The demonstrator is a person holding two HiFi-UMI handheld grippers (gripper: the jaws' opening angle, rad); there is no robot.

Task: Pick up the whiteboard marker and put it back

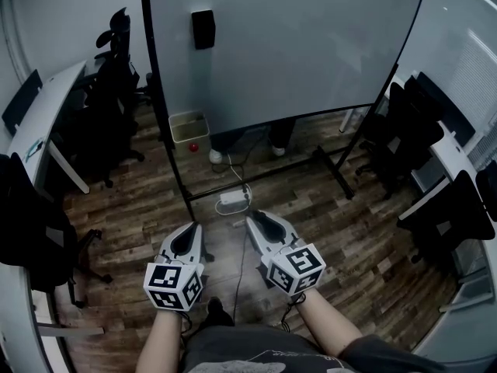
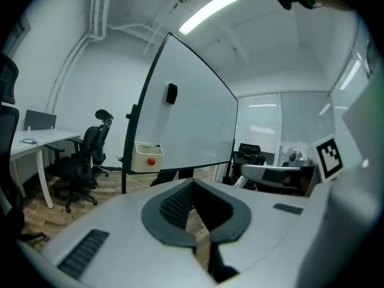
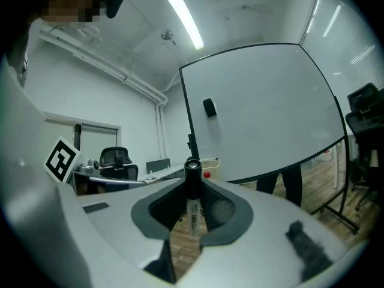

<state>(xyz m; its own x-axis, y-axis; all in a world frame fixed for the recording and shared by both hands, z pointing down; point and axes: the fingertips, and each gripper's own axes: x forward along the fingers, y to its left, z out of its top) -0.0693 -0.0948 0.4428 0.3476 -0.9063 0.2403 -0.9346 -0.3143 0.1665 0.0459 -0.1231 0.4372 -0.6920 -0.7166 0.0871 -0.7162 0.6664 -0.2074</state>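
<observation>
A whiteboard marker (image 3: 192, 204) with a black cap stands upright between the pads of my right gripper (image 3: 192, 182), which is shut on it. In the head view the right gripper (image 1: 258, 222) and the left gripper (image 1: 191, 235) are held side by side over the wooden floor, both pointing at the whiteboard (image 1: 287, 45). The left gripper (image 2: 192, 188) has its tips together and nothing between them. A black eraser (image 1: 203, 29) sticks to the board. A cream box (image 1: 189, 126) with a red ball hangs at the board's lower left corner.
The board's black stand (image 1: 335, 173) has feet spread on the floor, with a white power strip (image 1: 233, 199) and cable between them. A person's legs (image 1: 279, 134) show behind the board. Office chairs (image 1: 109, 107) and desks (image 1: 39, 127) line both sides.
</observation>
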